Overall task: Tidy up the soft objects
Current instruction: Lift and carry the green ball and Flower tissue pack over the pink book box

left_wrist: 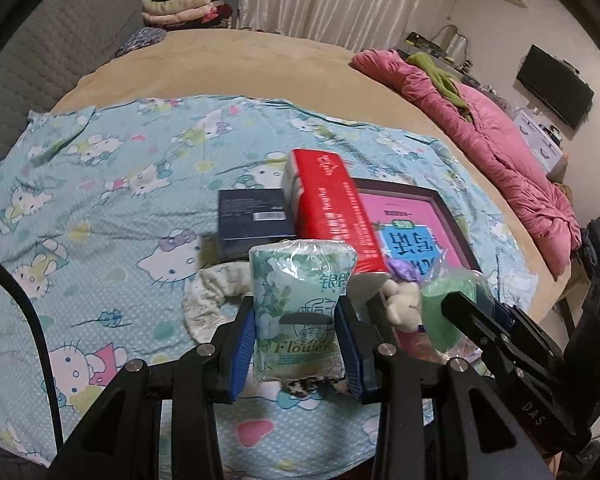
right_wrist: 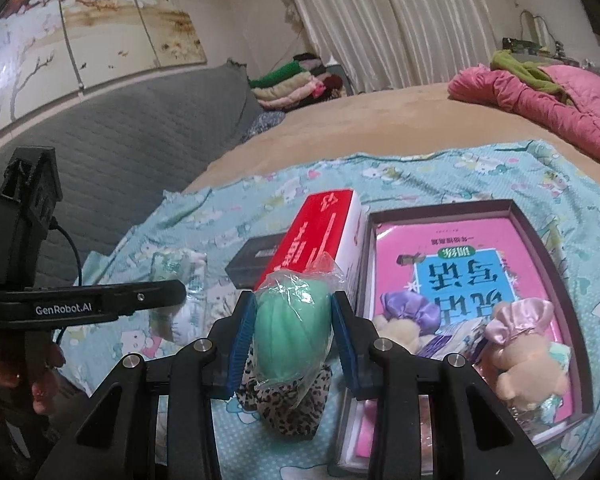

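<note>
Tissue pack (left_wrist: 300, 308) pinched in left tool (left_wrist: 298, 344), green foam ball (right_wrist: 292, 336) bagged, clamped in right tool (right_wrist: 292, 344), both above red box (right_wrist: 320, 236). We risk ball slipping: slick wrapper, narrow grip; either could topple red box.

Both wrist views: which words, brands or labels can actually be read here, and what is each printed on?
"Flower": tissue pack, held in the left gripper.
"GenRobot.AI": side of the left gripper's body, seen in the right wrist view.
"DAS": right gripper's black body, seen in the left wrist view.
Chinese characters: pink book cover in the box, upside down, not read.
Red box print and dark box barcode label: too blurred.
</note>
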`<state>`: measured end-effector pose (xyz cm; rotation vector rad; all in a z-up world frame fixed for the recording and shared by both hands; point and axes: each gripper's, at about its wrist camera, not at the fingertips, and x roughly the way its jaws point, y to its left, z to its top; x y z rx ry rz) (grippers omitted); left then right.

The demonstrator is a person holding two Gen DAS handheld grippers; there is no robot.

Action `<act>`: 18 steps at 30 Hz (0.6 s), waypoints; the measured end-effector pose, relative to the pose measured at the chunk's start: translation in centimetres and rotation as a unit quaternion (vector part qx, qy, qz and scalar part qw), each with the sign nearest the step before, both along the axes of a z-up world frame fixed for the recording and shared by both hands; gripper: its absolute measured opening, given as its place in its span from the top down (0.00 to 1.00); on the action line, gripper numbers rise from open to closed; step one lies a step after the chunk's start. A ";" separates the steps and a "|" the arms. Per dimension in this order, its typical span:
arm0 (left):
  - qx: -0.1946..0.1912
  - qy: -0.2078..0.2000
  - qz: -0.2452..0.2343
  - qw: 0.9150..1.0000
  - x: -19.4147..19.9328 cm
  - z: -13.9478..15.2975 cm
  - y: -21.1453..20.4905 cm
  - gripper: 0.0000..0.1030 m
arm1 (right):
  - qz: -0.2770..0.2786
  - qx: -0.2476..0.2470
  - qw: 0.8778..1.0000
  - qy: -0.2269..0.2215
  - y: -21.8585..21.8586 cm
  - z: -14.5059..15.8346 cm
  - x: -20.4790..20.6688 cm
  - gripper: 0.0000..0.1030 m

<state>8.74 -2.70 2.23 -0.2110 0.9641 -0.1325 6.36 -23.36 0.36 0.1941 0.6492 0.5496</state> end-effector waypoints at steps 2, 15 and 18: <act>0.003 -0.002 -0.007 1.000 0.1 0.3 -0.8 0.62 | -0.005 0.006 1.000 -0.006 -0.5 0.4 -0.1 0.62; 0.012 -0.020 -0.071 0.997 1.2 2.8 -7.9 0.62 | -0.107 0.061 0.992 -0.034 -8.5 2.2 -0.4 0.62; 0.014 -0.021 -0.089 0.996 1.5 3.0 -9.7 0.62 | -0.130 0.072 0.988 -0.036 -10.3 2.1 -0.5 0.62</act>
